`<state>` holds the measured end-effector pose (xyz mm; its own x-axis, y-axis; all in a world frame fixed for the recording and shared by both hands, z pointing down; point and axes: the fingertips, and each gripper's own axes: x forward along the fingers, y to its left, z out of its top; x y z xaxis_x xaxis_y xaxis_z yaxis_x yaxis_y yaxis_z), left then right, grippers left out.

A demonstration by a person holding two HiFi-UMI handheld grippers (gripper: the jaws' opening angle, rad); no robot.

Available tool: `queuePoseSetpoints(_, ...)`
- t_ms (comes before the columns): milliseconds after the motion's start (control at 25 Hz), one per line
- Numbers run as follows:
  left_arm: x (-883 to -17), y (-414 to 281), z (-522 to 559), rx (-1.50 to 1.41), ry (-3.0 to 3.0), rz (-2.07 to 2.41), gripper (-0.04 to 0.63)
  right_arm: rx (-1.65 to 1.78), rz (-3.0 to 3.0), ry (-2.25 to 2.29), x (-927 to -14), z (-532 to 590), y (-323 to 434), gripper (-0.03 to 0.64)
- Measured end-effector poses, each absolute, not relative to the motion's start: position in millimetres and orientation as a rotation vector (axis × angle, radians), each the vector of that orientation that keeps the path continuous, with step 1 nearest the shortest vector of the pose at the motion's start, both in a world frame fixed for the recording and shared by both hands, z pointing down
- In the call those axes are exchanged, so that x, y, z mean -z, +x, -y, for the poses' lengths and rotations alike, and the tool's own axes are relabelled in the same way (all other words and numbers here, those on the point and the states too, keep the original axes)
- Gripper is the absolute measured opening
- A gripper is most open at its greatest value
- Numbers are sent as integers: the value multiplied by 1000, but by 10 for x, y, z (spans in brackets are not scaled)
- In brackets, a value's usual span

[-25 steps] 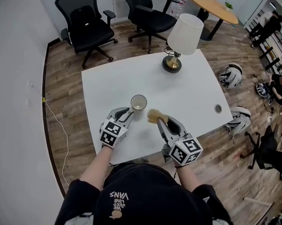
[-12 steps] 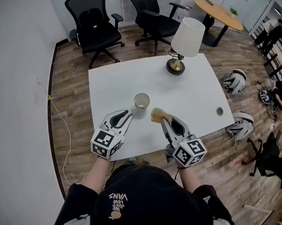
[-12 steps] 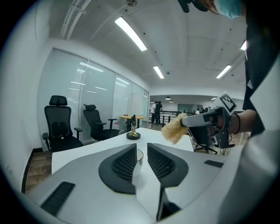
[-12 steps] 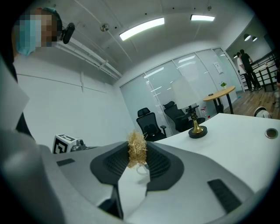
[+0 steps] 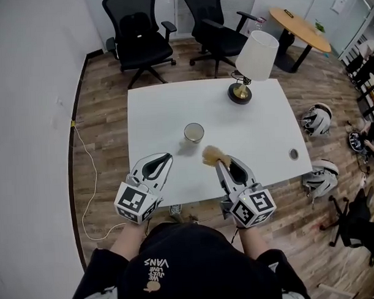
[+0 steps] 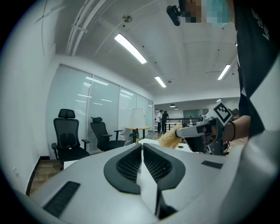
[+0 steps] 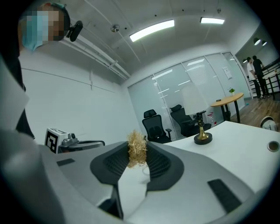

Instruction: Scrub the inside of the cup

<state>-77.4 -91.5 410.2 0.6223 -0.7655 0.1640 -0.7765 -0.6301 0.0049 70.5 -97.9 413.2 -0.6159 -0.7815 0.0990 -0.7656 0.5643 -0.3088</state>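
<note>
A white cup (image 5: 194, 133) stands upright on the white table (image 5: 161, 110), with nothing touching it. My left gripper (image 5: 167, 157) hangs near the table's front edge, below and left of the cup. Its jaws are closing, the tips meet and nothing is between them (image 6: 142, 145). My right gripper (image 5: 217, 162) is below and right of the cup, shut on a straw-coloured scrubber (image 5: 212, 155). The tuft sticks out past the jaw tips (image 7: 137, 152) and also shows in the left gripper view (image 6: 169, 137).
A lamp with a white shade (image 5: 256, 55) stands at the table's far right. A cable hole (image 5: 293, 154) sits near the right edge. Two black office chairs (image 5: 140, 40) stand beyond the table. Helmets (image 5: 318, 118) lie on the wood floor at the right.
My left gripper has let go of the cup, drawn back toward the front edge and brought its jaws together. The right gripper has stayed put with the scrubber.
</note>
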Motion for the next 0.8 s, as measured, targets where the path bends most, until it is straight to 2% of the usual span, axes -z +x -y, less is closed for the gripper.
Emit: queuePoseSetpoints(800,-4067,-721,469,-207,2739,1234,11,420,-2823,-1342,-4139,621,590,117)
